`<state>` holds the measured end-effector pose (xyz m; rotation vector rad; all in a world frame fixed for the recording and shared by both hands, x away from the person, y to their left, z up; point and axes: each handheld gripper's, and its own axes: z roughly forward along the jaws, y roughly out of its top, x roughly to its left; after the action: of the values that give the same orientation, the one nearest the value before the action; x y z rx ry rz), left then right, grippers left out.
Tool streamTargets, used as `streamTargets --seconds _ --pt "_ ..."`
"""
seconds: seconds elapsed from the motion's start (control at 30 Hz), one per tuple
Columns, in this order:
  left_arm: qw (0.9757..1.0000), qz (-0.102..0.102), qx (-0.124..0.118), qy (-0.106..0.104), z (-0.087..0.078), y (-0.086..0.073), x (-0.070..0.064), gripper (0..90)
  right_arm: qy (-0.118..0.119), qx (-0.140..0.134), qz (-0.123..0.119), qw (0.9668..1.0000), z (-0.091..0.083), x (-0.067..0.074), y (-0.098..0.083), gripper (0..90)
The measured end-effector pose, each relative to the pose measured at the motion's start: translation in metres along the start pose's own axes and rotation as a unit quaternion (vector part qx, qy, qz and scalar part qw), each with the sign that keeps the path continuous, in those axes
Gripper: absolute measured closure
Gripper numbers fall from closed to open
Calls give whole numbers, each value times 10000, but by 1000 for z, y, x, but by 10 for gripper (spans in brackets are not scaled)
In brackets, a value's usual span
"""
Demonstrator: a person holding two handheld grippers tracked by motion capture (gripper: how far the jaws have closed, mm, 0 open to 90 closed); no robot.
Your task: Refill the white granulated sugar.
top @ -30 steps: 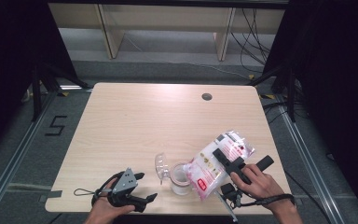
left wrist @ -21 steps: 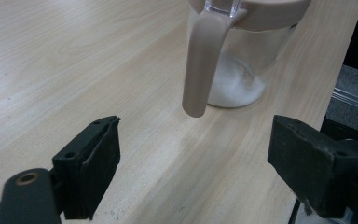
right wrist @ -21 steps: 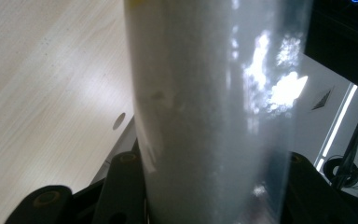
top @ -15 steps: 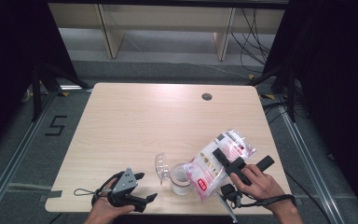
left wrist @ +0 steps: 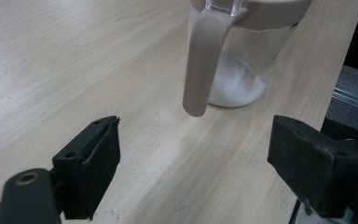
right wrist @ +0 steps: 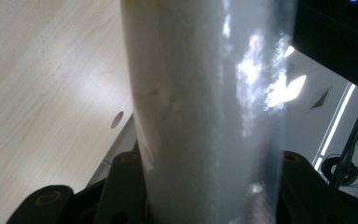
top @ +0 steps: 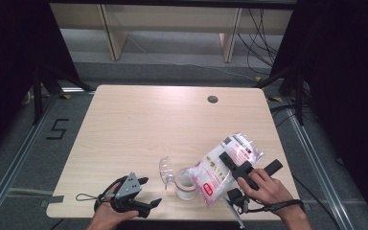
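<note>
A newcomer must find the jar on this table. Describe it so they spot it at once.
Start at the light wooden table and go to its near edge, between the person's two hands. The jar stands there upright, clear-walled, with white powder at the bottom and a beige rim. Its clear lid is flipped open, and the tilted white bag in the right gripper leans over it.

The high view looks forward and down over the whole pale wooden table (top: 139, 129). The left gripper view sits low, close to the clear plastic jar with white powder (left wrist: 242, 56), shared with the high view (top: 186, 183). The right gripper view presses against the clear plastic bag of white powder (right wrist: 209, 107).
</note>
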<state>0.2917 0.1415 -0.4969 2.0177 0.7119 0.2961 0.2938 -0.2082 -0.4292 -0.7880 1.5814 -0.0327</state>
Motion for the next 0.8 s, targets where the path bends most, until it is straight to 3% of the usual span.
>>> streamTargets --seconds 0.1,0.8 --pt "10000 8 10 14 0 0 0 165 13 29 88 10000 -1 2 0 636" --pt "10000 11 -6 -3 -1 1 0 165 54 -63 31 10000 1 1 0 670"
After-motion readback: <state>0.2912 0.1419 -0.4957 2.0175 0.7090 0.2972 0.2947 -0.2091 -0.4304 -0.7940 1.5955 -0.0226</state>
